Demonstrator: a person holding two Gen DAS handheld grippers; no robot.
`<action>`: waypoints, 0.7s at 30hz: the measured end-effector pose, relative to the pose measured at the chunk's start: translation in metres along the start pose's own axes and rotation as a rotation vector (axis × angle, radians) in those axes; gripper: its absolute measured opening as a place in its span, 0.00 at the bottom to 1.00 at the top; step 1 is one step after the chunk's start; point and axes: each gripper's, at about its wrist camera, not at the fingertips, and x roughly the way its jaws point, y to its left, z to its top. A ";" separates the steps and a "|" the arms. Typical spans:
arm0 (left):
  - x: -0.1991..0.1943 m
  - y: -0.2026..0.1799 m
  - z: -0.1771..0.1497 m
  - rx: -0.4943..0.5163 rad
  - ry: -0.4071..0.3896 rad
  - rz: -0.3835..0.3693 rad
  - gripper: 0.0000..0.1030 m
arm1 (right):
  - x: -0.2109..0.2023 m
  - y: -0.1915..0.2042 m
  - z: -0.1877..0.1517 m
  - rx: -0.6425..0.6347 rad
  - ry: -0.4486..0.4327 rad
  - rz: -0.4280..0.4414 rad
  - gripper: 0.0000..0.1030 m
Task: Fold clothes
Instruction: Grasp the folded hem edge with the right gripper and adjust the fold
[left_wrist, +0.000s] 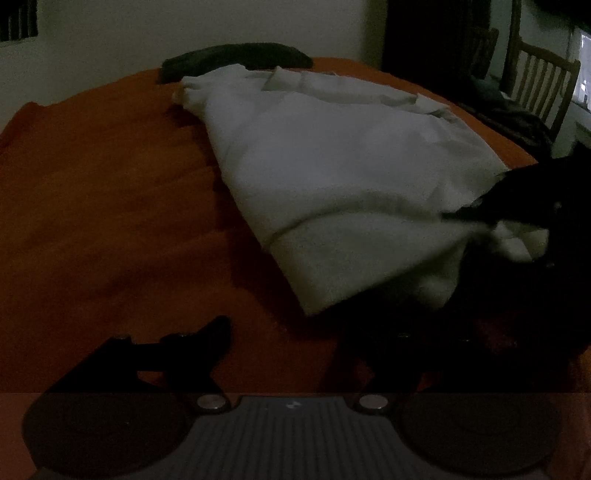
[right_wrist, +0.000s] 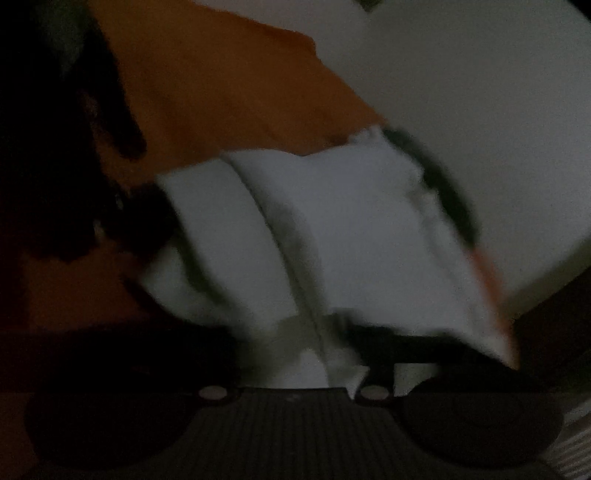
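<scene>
Orange cloth (left_wrist: 110, 192) spread flat over the whole work surface, in dim light. On it, toward the middle and right in the left wrist view, a white garment (left_wrist: 332, 166) lying rumpled and partly doubled over, with one fold line crossing its near half and its near corner resting on the orange just ahead of the left gripper (left_wrist: 295, 339). At the far edge of the surface, touching the garment's far end, a dark folded piece of fabric (left_wrist: 236, 59). Beyond the surface on the right, a wooden slatted chair (left_wrist: 535, 81) against a pale wall. Left gripper low over the orange cloth with jaws standing wide apart, gripping nothing, only bare cloth between the two fingers. Right gripper (left_wrist: 456, 216) reaching in from the right side, nipped onto the garment's right-hand edge, the fabric there drawn up into a small ridge. Same grip seen blurred from the right wrist: right gripper (right_wrist: 310, 365) with a bunch of white garment (right_wrist: 351, 229) caught between its dark fingers, jaws nearly closed on it, as far as the blur allows; the rest of the garment running away across the orange cloth (right_wrist: 221, 81).
</scene>
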 end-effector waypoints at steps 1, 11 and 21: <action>0.000 0.001 0.001 -0.006 -0.002 -0.001 0.69 | -0.005 -0.012 0.003 0.085 -0.007 0.022 0.17; -0.003 -0.020 0.022 -0.096 -0.055 -0.131 0.70 | -0.055 -0.133 -0.001 0.836 -0.034 0.203 0.15; 0.054 -0.033 0.036 -0.213 -0.074 -0.004 0.72 | -0.051 -0.150 0.009 0.833 -0.022 0.188 0.09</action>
